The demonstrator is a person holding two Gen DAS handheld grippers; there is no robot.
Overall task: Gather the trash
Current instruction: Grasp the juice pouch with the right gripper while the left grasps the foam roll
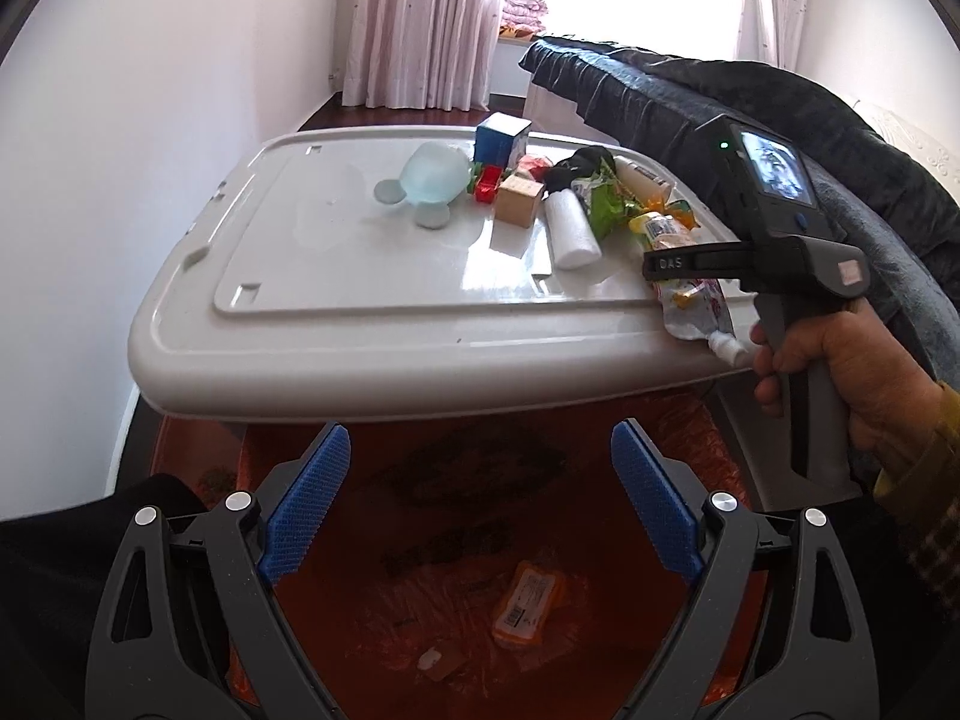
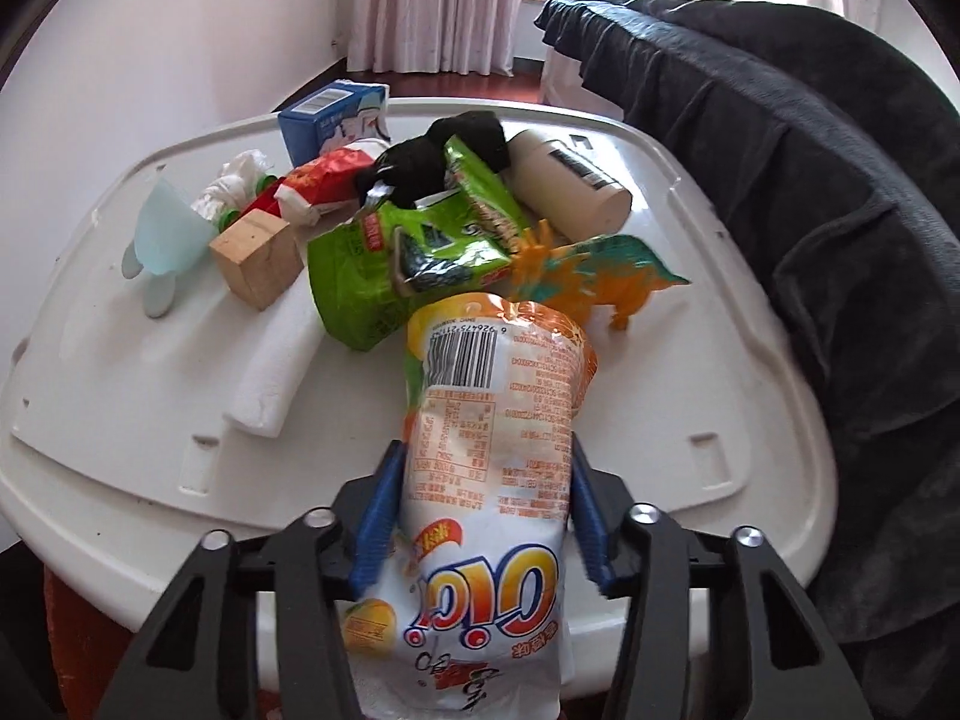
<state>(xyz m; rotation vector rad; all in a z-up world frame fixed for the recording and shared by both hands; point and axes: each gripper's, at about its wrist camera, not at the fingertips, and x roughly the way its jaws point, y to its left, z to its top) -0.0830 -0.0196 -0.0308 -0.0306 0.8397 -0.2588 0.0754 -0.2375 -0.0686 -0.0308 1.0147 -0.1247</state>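
Right claw (image 2: 486, 510) clamps the drink pouch (image 2: 486, 480); left claw (image 1: 480, 504) gapes empty

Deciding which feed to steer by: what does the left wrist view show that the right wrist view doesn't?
Left only: the orange-lined bin under the lid, an orange wrapper already in it, and the open left gripper above. Right only: the orange toy dinosaur and the right gripper closed on the drink pouch. Both: the white lid, wooden block, foam roll, green wrapper.

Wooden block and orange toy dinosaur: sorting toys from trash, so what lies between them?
The crumpled green snack wrapper lies between the wooden block and the orange toy dinosaur, seen in the right wrist view.
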